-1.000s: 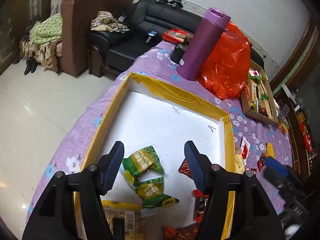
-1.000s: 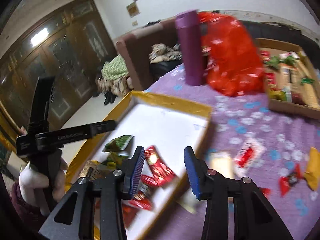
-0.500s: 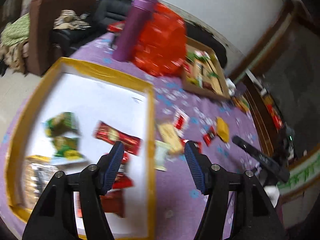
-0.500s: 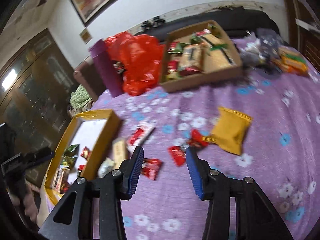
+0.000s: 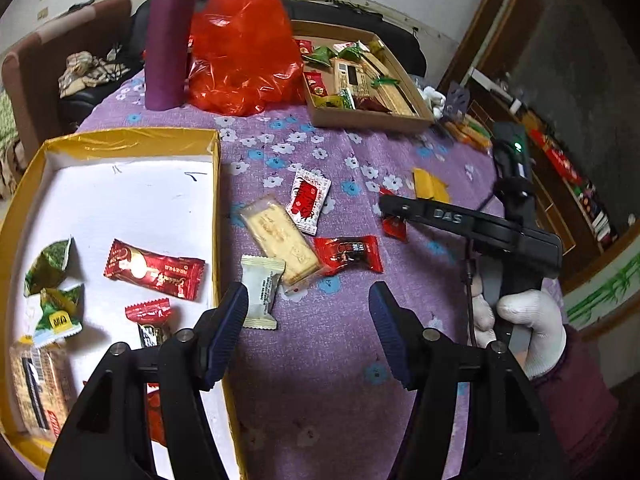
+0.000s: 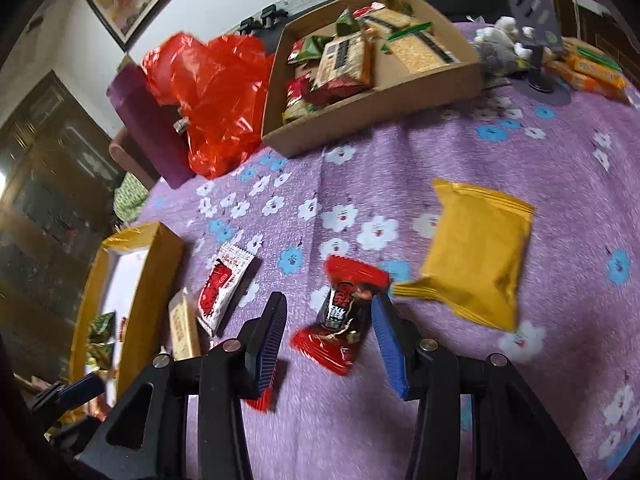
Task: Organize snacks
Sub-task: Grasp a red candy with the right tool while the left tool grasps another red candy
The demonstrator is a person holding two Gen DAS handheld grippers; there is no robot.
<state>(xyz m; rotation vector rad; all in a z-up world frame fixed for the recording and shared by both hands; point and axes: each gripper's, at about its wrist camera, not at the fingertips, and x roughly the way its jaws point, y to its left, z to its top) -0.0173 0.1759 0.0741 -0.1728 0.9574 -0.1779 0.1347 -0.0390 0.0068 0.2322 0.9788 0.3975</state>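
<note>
Hovering over the purple flowered tablecloth (image 5: 304, 392), the left gripper (image 5: 308, 330) has its blue-padded jaws spread fairly wide with nothing between them. Just ahead of its left finger lies a small white wrapped snack (image 5: 261, 290), partly overlapping a pale wafer biscuit in clear wrap (image 5: 280, 238). Beside that biscuit sit a white-and-red sachet (image 5: 309, 200) and a red candy with a black label (image 5: 347, 254). To the left is the gold-rimmed tray (image 5: 216, 200) with a white floor, already holding a long red candy bar (image 5: 154, 269), green packets (image 5: 52, 264), a small red sweet (image 5: 148, 320) and a brown cracker pack (image 5: 36, 384).

The right gripper (image 6: 329, 338), held in a white-gloved hand (image 5: 520, 320), points down at another red candy with a black label (image 6: 340, 312). That candy lies on the cloth between the two fingers; the right finger looks to be at its edge, the left stands apart from it, so the jaws are part open and not clamped on it. A yellow packet (image 6: 476, 256) rests just to the right, and the white-and-red sachet (image 6: 222, 288) to the left, near the tray's gold wall (image 6: 152, 292).

Farther back stand a purple flask (image 5: 170, 36), a red plastic bag (image 5: 244, 44) and a cardboard box of mixed snacks (image 5: 360, 76).
</note>
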